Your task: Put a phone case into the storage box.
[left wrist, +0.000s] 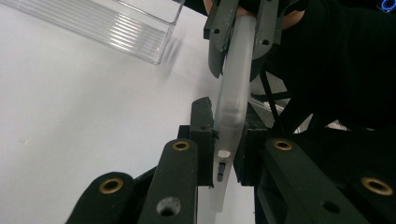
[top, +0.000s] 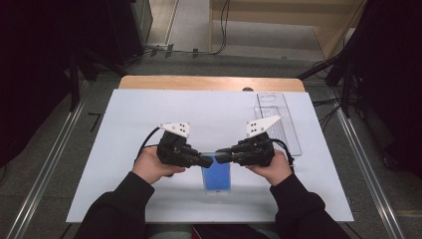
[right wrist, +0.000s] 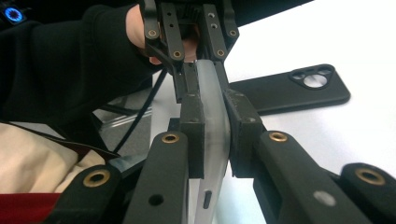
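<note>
High view: both grippers meet over the middle of a white sheet (top: 149, 119) on the table, each pointing inward at the other. Between them is a phone (top: 217, 175) with a blue face, and each claw has it by one long edge near its far end. The left gripper (top: 208, 160) comes in from the left, the right gripper (top: 222, 157) from the right, and their tips lie close together above the phone's upper part. Beyond the right gripper, toward the far right corner of the sheet, lies a clear plastic tray (top: 276, 119), well apart from both claws.

Left gripper view shows that claw's black jaws closed on the pale, frosted edge of the phone (left wrist: 229, 116), one pad on each flat side, pressing it. Farther along the same edge the right gripper (left wrist: 238, 44) clamps the phone too. A corner of the clear plastic tray (left wrist: 135, 35) lies off to the upper left of the jaws.

Right gripper view looks along the right claw's jaws, shut on the phone (right wrist: 212, 121) with its pads against both faces. Straight ahead the left gripper (right wrist: 198, 65) pinches the far part of it. To the right of the jaws, on the sheet, rests a black phone case (right wrist: 289, 91) with its camera cutout at the far right end, not touching either claw.
</note>
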`<state>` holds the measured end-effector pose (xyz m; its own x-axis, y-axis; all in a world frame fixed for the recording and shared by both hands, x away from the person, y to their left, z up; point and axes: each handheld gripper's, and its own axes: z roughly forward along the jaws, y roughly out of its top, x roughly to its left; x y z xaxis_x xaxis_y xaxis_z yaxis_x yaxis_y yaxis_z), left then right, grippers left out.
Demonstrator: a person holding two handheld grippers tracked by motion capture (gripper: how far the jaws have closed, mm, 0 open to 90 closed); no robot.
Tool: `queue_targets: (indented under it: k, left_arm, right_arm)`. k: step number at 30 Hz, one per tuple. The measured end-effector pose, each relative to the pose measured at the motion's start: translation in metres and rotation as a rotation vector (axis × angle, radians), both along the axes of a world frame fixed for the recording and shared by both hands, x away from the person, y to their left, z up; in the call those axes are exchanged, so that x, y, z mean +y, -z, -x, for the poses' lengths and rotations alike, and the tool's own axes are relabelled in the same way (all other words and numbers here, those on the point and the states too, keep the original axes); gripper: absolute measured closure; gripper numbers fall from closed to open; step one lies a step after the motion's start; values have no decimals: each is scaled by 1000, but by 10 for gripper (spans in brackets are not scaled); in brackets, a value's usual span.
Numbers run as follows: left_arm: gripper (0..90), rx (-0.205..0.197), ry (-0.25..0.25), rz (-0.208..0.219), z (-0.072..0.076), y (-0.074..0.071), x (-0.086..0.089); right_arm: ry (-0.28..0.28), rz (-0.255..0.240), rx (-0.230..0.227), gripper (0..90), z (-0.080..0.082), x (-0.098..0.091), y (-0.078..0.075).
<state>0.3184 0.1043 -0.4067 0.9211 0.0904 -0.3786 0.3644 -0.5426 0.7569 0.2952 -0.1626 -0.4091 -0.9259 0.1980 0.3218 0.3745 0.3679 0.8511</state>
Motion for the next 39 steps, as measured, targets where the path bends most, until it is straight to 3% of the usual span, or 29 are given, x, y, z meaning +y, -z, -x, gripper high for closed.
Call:
queue_targets:
  k: [2,4,6,9,10,16,21,22,23,26,28,30,31,34,39]
  left_arm:
    - [813,-5,2,-1,1,-1,0]
    - [815,1,-6,-18,0,-3,1]
    - [814,9,-20,-30,0,-3,1]
    - [814,17,-37,-31,-1,-4,3]
    - [814,21,-39,-29,-2,-5,4]
    - [813,36,-82,-24,-2,-9,9]
    - [813,55,-132,-44,-4,-13,11]
    - [813,57,-149,-54,-4,-13,12]
    - [813,59,-156,-58,-4,-14,12]
    - [812,60,-169,-61,-4,-14,13]
    - [812,61,-184,-64,-5,-14,13]
    - [812,67,-200,-65,-5,-15,13]
    - [812,66,-224,-68,-4,-16,13]
    - [812,65,-248,-75,-4,-17,13]
    - [812,64,-337,-78,-3,-19,14]
  right_arm:
    - [-3,-3,2,759,0,0,0]
    - [-9,-23,6,661,0,0,0]
    - [-15,-18,0,626,1,0,-1]
    - [12,-10,-24,452,7,3,-2]
    - [12,-10,-24,452,7,3,-2]
    - [103,-5,-45,278,11,1,4]
    - [133,4,-57,237,15,-2,8]
    - [144,10,-35,200,15,-2,10]
    - [144,4,-35,161,15,-3,11]
    - [224,5,-54,46,17,-5,14]
    - [248,9,-46,0,17,-5,16]
    - [272,21,-36,0,16,-5,17]
    - [314,44,-41,0,17,-5,18]
    - [326,49,-15,0,17,-6,18]
    - [401,51,35,0,24,2,18]
